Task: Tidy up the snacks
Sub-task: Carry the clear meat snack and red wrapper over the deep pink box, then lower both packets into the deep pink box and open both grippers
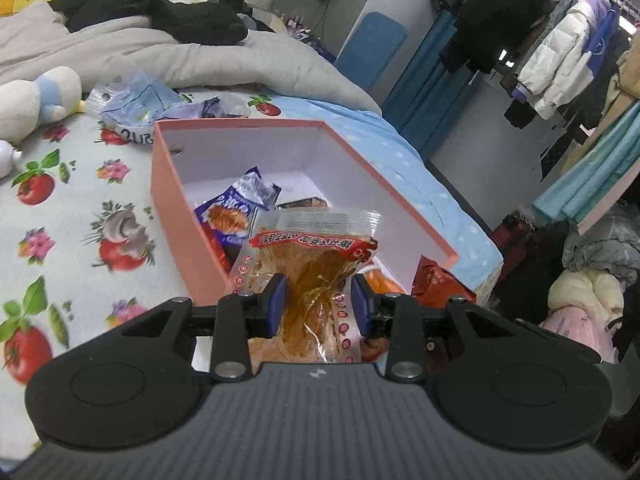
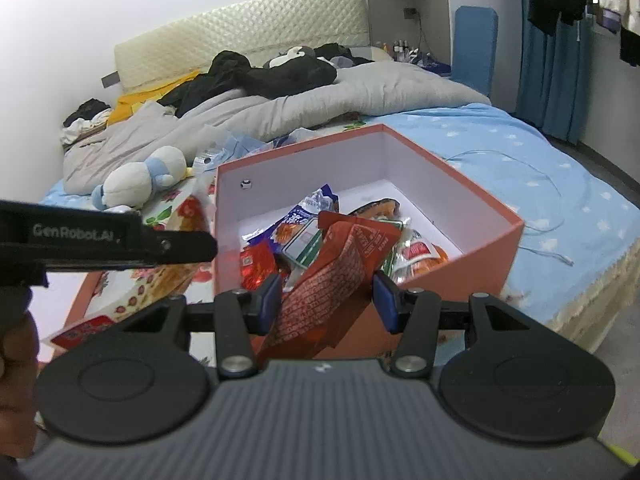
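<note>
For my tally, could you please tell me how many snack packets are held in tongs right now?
2: a clear packet in the left tongs, a red packet in the right tongs, both near the pink box.

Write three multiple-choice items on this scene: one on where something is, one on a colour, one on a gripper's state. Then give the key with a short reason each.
1. Where does the plush toy lie?
A. inside the box
B. on the bed beside the box
C. on the floor

2. What colour is the outside of the box?
A. green
B. black
C. salmon pink

3. What is the left gripper doing?
A. gripping a clear packet of amber snack
B. empty and wide open
C. gripping the plush toy

Key: B, the toy rests on the bedding left of the box; C, its outer walls are salmon pink; A, the pads pinch the clear snack packet over the box.
</note>
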